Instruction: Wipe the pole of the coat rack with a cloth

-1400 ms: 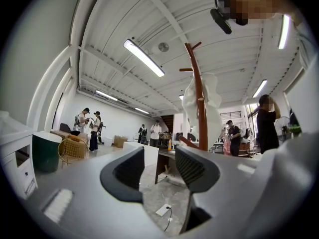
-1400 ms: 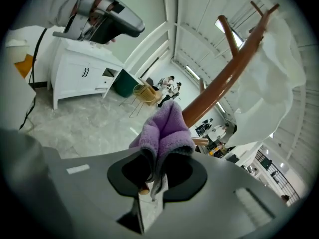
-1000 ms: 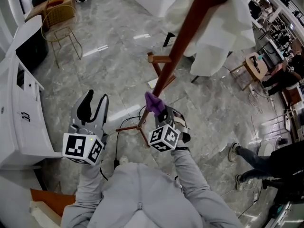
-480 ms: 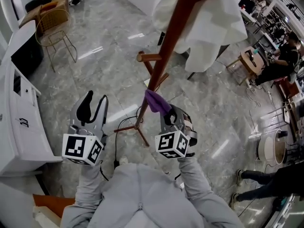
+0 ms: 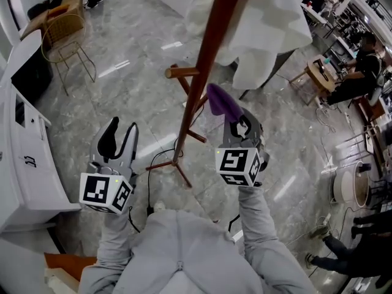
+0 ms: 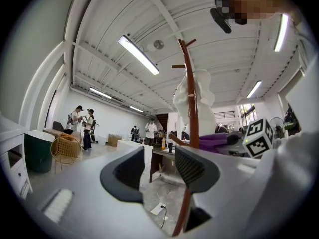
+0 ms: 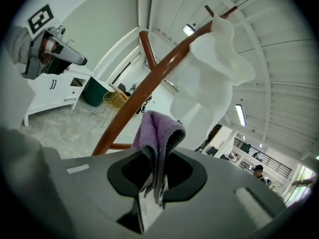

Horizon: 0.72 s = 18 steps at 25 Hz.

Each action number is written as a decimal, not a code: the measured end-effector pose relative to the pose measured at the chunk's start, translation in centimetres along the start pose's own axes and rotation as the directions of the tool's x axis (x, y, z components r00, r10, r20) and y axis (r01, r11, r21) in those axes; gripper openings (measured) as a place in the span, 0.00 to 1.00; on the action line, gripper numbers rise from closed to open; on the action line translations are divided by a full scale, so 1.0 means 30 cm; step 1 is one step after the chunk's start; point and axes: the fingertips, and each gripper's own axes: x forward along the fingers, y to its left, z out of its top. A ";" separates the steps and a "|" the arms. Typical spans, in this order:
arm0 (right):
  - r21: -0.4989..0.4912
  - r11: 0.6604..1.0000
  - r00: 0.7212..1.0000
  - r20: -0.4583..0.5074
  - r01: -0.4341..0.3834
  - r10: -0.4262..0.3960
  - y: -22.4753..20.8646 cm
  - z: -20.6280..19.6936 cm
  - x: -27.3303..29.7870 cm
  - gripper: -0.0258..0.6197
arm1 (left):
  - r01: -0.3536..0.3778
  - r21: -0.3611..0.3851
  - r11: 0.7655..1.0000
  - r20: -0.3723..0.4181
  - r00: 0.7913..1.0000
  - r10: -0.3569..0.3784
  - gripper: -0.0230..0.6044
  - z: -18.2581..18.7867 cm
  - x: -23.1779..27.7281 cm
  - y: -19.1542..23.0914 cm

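Purple cloth (image 5: 223, 101) pinched in raised right gripper (image 5: 236, 119) beside pole (image 5: 203, 72), left gripper (image 5: 121, 131) low, fingers (image 5: 109, 137) spread

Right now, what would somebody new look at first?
A tall reddish-brown coat rack pole rises mid-picture, with a white garment hanging up top. Right beside it, the right tongs pinch a bright purple cloth; the left tongs are open and empty.

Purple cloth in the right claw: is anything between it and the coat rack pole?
Nothing visible lies between the purple cloth, pinched in the right claw, and the pole; they sit close, side by side. Further up, a white garment drapes beside the pole on the cloth's side and would likely block a higher wipe.
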 end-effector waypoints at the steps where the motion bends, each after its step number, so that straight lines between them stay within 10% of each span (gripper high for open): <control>1: 0.001 1.000 1.000 0.012 0.006 -0.006 -0.011 0.026 0.020 0.12 | -0.005 0.000 1.000 0.001 1.000 0.005 0.36 0.001 -0.003 0.004; 18: 0.233 0.946 0.974 0.032 -0.225 0.224 0.175 0.066 0.190 0.12 | -0.093 -0.004 0.996 -0.022 0.995 0.093 0.36 -0.020 -0.059 0.097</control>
